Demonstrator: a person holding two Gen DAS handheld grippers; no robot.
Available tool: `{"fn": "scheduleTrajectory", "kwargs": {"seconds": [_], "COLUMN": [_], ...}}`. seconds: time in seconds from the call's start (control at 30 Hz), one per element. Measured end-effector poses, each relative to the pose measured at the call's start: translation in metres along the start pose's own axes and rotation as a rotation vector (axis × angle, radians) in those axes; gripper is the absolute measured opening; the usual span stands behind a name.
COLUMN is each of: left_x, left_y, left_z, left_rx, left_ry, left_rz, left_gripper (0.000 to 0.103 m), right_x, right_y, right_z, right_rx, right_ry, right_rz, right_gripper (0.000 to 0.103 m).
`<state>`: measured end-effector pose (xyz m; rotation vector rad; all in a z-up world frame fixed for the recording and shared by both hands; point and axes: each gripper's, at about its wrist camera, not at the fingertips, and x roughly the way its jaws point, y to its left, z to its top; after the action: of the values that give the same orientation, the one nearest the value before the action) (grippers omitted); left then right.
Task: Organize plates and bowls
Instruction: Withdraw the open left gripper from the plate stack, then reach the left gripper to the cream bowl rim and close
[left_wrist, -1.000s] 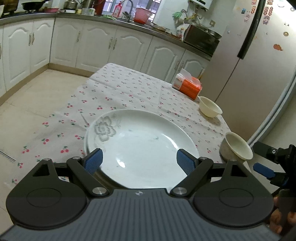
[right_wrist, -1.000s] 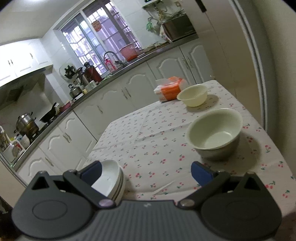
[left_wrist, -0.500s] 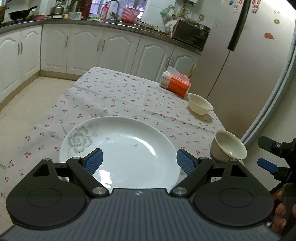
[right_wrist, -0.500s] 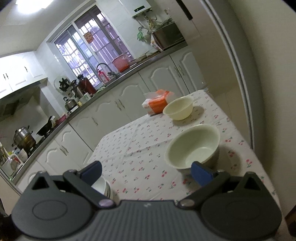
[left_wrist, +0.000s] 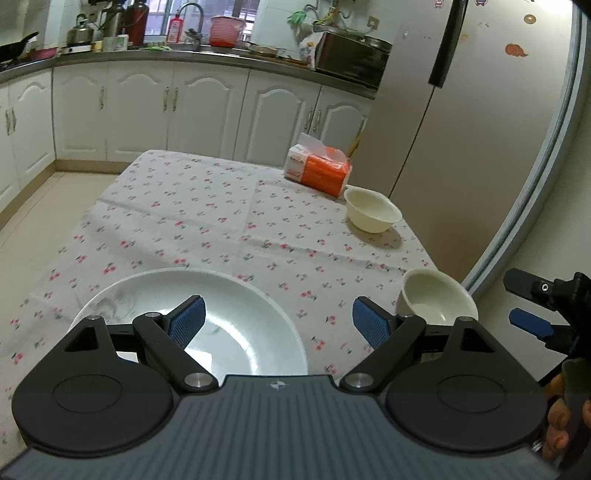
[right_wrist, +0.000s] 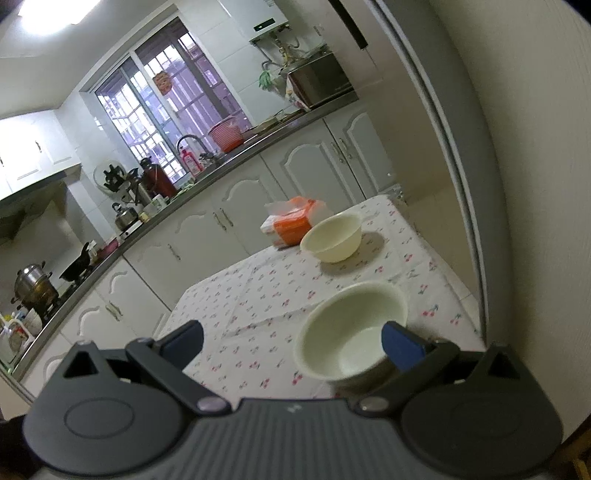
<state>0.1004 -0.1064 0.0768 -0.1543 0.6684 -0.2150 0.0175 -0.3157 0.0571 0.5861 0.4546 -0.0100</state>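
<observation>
We are holding both tools released: the left tool (left_wrist: 277, 321) over the white ceramic plate (left_wrist: 236, 321), the right tool (right_wrist: 291, 341) nearing the cream bowl (right_wrist: 351, 332); nothing is looking stacked yet.

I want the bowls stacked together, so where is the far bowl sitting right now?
The far bowl sits near the table's right edge, just in front of the orange tissue pack and beyond the near bowl.
</observation>
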Motion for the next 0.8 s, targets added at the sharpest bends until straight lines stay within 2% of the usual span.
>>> {"fn": "scheduleTrajectory", "kwargs": {"seconds": [0.33, 0.5, 0.57, 0.73, 0.8], "left_x": [0.036, 0.07, 0.085, 0.126, 0.144], "left_y": [-0.024, -0.037, -0.038, -0.05, -0.057], "left_z": [0.045, 0.07, 0.078, 0.093, 0.097], "left_rx": [0.037, 0.027, 0.016, 0.015, 0.027], "left_ry": [0.001, 0.0, 0.009, 0.008, 0.005], "left_rz": [-0.035, -0.046, -0.059, -0.067, -0.059], "left_gripper": [0.103, 0.103, 0.103, 0.103, 0.103], "right_x": [0.032, 0.067, 0.081, 0.12, 0.135], "right_y": [-0.018, -0.032, -0.038, -0.047, -0.051], "right_z": [0.042, 0.062, 0.068, 0.082, 0.088], "right_rx": [0.024, 0.077, 0.098, 0.095, 0.083], "right_ry": [-0.022, -0.012, 0.006, 0.039, 0.053], "right_rz": [0.004, 0.027, 0.024, -0.019, -0.03], "right_gripper": [0.099, 0.088, 0.079, 0.062, 0.059]}}
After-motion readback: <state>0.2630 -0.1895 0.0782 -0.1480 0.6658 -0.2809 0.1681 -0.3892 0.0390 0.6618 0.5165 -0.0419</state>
